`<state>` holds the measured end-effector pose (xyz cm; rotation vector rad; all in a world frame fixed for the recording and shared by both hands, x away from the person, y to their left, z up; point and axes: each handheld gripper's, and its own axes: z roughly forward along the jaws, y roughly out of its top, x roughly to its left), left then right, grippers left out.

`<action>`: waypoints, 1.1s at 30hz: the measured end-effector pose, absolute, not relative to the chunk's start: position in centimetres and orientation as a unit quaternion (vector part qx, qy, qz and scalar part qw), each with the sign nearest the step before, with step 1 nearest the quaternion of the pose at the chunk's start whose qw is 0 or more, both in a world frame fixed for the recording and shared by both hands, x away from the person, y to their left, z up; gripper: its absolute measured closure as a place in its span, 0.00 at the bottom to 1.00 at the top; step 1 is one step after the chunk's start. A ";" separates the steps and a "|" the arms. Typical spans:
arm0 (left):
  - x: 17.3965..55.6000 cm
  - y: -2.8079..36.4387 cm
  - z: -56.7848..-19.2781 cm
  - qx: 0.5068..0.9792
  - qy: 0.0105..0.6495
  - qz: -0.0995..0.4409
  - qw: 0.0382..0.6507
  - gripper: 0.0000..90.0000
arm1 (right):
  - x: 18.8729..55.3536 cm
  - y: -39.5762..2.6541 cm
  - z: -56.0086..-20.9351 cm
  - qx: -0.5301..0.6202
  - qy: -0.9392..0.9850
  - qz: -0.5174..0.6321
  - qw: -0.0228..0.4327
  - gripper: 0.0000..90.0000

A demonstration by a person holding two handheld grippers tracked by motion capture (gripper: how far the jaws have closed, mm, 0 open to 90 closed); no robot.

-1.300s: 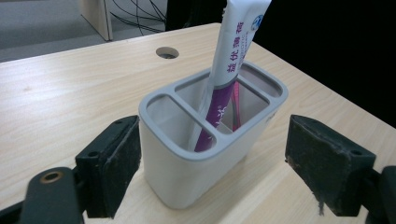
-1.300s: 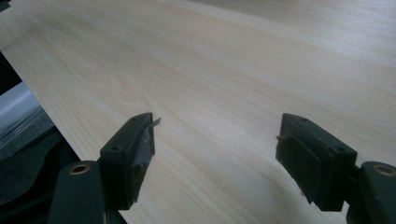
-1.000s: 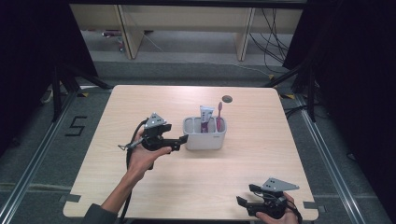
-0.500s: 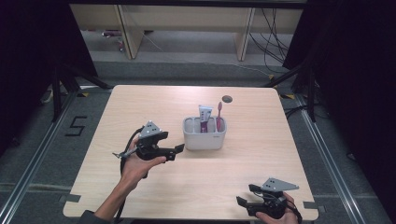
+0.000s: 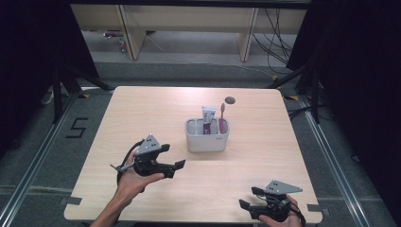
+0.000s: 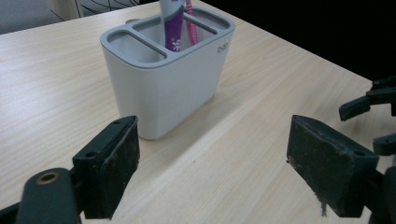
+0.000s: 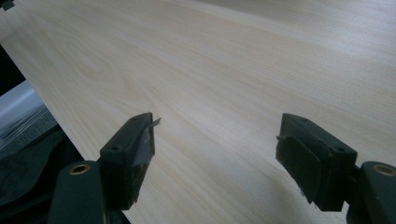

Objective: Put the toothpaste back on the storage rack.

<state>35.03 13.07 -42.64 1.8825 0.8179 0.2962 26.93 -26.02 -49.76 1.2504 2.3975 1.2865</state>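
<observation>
Jaws of the left gripper point(image 5: 178, 165) are standing spread, gripping nothing, pointing at the white plastic holder point(image 5: 207, 135) near table point(image 5: 142, 113) centre; purple toothpaste tube point(image 6: 172, 23) and pink toothbrush point(image 5: 222, 118) are standing inside. Right gripper point(image 5: 245, 205) is resting spread, unladen, at the near right corner.

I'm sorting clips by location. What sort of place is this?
Probably a lab recording station, not a bathroom: a bare wooden table ringed by black curtains, loose cables behind, and a lone toothbrush holder.
</observation>
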 end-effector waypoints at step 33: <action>28.9 15.1 -47.6 0.814 0.324 0.121 0.468 0.18 | 27.0 -26.1 -49.7 0.405 0.804 0.429 0.077 0.31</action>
